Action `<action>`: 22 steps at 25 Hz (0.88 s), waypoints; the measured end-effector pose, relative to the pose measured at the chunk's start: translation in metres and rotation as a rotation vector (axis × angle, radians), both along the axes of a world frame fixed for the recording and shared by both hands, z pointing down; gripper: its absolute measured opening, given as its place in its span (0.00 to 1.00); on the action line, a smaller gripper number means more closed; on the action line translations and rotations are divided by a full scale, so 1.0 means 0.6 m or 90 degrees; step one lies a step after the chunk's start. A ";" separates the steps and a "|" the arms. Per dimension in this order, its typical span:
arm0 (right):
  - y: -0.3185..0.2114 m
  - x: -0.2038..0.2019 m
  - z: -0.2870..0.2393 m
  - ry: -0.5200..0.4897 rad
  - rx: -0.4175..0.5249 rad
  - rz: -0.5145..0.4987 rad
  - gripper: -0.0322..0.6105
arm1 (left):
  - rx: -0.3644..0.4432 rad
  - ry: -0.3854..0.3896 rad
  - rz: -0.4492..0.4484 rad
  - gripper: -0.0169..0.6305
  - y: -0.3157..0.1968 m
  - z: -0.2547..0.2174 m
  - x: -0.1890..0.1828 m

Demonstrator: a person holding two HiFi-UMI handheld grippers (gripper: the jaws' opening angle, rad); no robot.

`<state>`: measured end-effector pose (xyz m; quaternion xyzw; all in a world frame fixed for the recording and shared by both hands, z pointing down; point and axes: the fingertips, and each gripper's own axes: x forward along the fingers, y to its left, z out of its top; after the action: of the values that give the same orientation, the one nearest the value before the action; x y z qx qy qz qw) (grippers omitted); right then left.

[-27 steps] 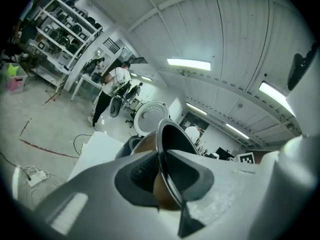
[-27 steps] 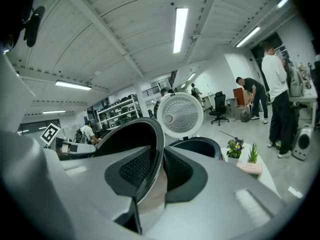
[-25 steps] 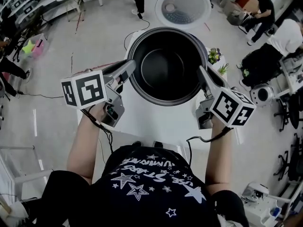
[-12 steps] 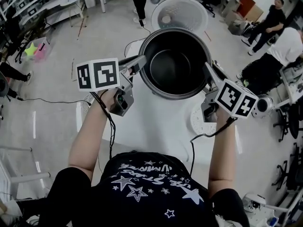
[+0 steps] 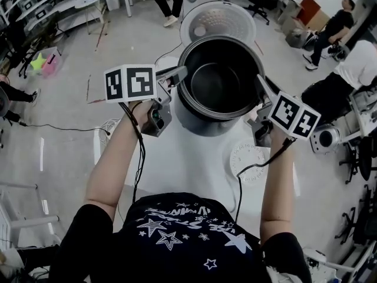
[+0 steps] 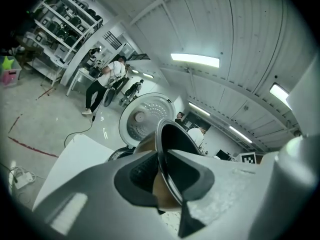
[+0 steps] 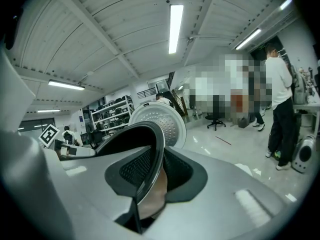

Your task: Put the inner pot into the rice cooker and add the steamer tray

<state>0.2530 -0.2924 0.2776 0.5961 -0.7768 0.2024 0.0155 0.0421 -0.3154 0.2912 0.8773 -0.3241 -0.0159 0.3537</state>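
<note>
The left gripper [image 5: 177, 73] and right gripper [image 5: 263, 87] are each pinching the rim of the inner pot [image 5: 219, 84] on opposite sides, jaws narrowed onto the thin lip. The pot is hanging above the far edge of the table [image 5: 188, 158], before the open-lidded rice cooker [image 5: 218, 19]. It is judged rigid, smooth and liable to slip, so level, opposed rim holds are advisable. The steamer tray [image 5: 250, 158] is lying near the table's right edge.
</note>
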 end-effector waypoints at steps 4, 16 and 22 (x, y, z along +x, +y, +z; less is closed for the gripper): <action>-0.027 0.011 0.013 -0.004 -0.018 -0.003 0.21 | -0.017 -0.007 0.001 0.13 -0.025 0.010 0.011; -0.067 0.027 0.084 -0.017 -0.079 -0.015 0.21 | -0.063 -0.026 -0.017 0.13 -0.059 0.060 0.025; -0.071 0.012 0.118 -0.007 -0.101 -0.012 0.21 | -0.086 -0.053 -0.013 0.13 -0.066 0.100 0.012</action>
<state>0.2604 -0.3353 0.3483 0.5842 -0.7641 0.2668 0.0605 0.0491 -0.3553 0.3515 0.8481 -0.3479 0.0392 0.3978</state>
